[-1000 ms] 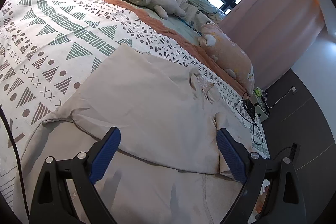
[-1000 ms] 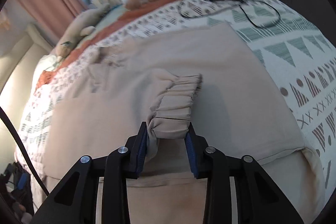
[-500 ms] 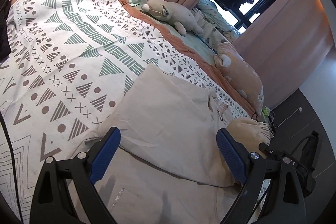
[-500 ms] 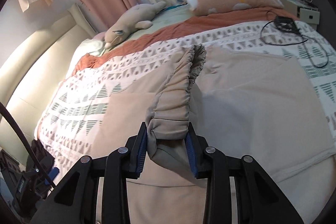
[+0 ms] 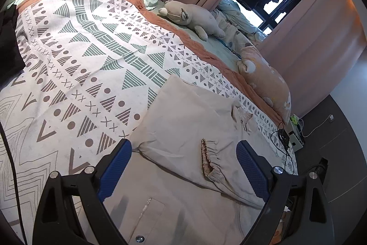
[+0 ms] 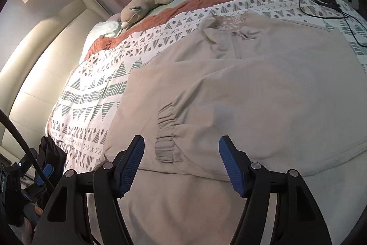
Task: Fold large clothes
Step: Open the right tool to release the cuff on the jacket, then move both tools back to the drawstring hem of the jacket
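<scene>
A large beige jacket [image 6: 263,75] lies spread on the patterned bedspread [image 5: 75,75]. It also shows in the left wrist view [image 5: 188,121]. One sleeve is folded across the body, and its elastic cuff [image 6: 166,139] lies flat; the cuff shows in the left wrist view [image 5: 207,160] too. My right gripper [image 6: 181,164] is open and empty, just in front of the cuff. My left gripper [image 5: 183,167] is open and empty above the jacket's lower part.
A plush toy [image 5: 192,17] and a pink pillow [image 5: 268,84] lie along the far side of the bed. A black cable and charger [image 6: 325,1] lie beside the jacket. Dark clothing [image 5: 9,43] sits at the bed's left edge. Curtains [image 5: 316,33] hang beyond.
My right gripper has opened and let go of the sleeve cuff, which now lies flat across the jacket body. The left gripper has drawn back a little, still open.
</scene>
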Demonstrator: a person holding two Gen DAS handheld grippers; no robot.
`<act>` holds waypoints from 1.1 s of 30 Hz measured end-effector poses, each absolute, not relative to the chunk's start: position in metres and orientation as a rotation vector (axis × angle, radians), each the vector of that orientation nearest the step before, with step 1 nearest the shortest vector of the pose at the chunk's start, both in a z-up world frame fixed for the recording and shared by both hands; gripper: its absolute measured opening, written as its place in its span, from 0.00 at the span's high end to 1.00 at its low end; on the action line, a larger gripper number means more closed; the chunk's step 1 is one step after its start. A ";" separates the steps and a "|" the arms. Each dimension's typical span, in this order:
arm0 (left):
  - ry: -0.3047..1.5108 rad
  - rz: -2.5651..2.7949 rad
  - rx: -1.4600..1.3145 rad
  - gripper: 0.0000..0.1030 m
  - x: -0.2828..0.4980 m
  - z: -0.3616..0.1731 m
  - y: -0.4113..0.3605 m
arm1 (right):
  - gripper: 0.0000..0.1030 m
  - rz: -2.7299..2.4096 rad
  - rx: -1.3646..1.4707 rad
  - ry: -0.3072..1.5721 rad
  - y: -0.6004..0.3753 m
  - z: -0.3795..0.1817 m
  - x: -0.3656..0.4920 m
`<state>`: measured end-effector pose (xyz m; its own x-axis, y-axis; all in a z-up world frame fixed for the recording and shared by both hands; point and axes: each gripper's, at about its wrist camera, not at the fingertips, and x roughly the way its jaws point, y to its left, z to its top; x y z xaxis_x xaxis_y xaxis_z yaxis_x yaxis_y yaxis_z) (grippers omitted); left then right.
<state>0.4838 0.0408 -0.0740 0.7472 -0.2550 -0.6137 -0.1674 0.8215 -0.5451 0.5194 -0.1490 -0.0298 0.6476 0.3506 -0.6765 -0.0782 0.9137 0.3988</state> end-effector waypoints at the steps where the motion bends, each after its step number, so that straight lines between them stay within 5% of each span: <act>1: 0.738 -0.057 -0.612 0.09 0.482 -0.072 0.039 | 0.36 0.238 0.352 0.826 -0.155 -0.026 0.509; 22: 0.735 -0.149 -0.376 0.09 0.377 -0.031 0.000 | 0.36 -0.023 0.345 0.725 -0.302 0.044 0.263; 26: 0.720 -0.154 -0.370 0.09 0.347 -0.023 0.008 | 0.18 -0.056 0.365 0.702 -0.313 0.049 0.224; 33: 0.697 -0.183 -0.324 0.08 0.298 -0.013 0.012 | 0.18 -0.101 0.350 0.641 -0.317 0.051 0.157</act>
